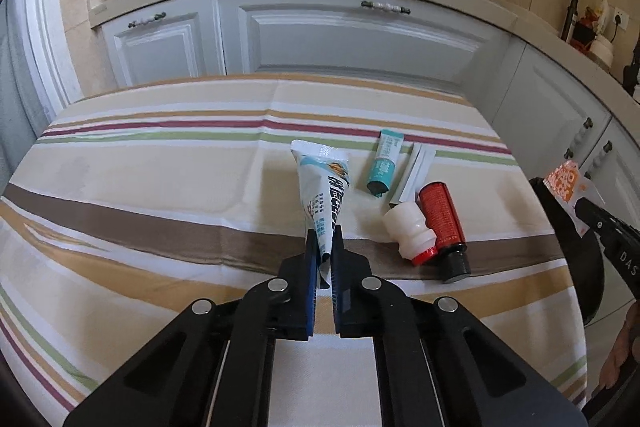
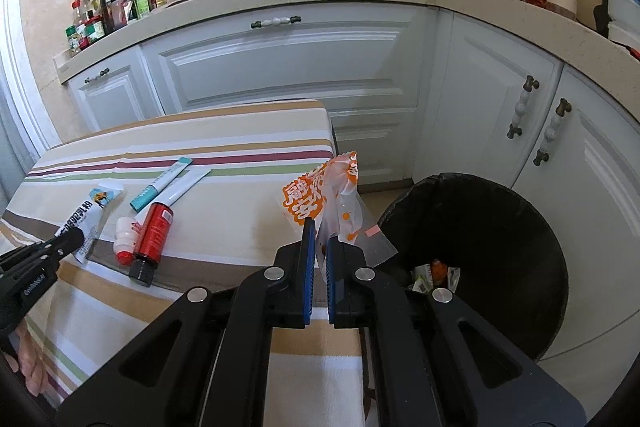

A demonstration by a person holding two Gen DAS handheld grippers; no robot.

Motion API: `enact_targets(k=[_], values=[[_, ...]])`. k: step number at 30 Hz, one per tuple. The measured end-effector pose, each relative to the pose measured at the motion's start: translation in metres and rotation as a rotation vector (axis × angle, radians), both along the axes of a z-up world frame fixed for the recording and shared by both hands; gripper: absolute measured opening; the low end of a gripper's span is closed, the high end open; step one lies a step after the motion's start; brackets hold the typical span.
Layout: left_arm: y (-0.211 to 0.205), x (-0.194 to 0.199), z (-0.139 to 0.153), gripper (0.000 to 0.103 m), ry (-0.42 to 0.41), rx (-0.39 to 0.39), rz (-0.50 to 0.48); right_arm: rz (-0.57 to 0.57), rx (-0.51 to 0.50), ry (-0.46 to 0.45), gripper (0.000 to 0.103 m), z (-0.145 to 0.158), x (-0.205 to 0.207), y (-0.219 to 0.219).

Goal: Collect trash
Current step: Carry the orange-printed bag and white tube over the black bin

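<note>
A: Largest first. Worktop (image 1: 160,187), striped cloth. Black-lined bin (image 2: 500,227) on floor at its R end, some scraps at the bottom.

B: R tongs?

A: R tongs (image 2: 319,239) clenched on orange/white plastic wrapper (image 2: 320,187), blue pads nearly together w/ film pinched between. Wrapper stands up from tips, between worktop edge and bin rim. Orange print, chars not legible.

B: L tongs?

A: L tongs (image 1: 324,243) clamped on narrow end of white tube (image 1: 324,187); gap approx tube thickness. Long axis runs away from cam, crimped wide end far. Bold dark print along tube, can't read.

B: Rest on cloth?

A: To the R of the tube: red bottle (image 1: 442,223), black cap toward cam, lying down; small white bottle (image 1: 408,231), red cap, touching it; teal sachet (image 1: 384,163); white strip (image 1: 416,171) beside it. Sachet shows "100" in R view.
</note>
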State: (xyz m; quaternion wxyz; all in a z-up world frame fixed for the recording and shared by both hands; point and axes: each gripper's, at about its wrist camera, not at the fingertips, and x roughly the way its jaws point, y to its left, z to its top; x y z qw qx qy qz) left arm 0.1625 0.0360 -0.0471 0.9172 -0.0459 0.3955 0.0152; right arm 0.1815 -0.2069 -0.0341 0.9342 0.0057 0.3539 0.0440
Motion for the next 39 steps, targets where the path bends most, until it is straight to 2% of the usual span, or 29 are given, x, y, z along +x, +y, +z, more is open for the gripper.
enact_targets(k=[8,19,27,39], values=[[-0.012,-0.02,0.022,0.007,-0.065,0.006,-0.033,-0.038,0.002,-0.043,0.005,0.016,-0.022,-0.012],[-0.081,-0.027,0.046,0.007,-0.13,-0.029,-0.213,-0.161,-0.009,-0.093,0.005,0.032,-0.051,-0.063],[-0.141,-0.026,0.051,0.007,-0.153,-0.04,-0.331,-0.246,-0.011,-0.12,0.005,0.036,-0.063,-0.103],[-0.196,-0.014,0.048,0.007,-0.182,-0.032,-0.414,-0.299,0.004,-0.139,0.005,0.033,-0.058,-0.146]])
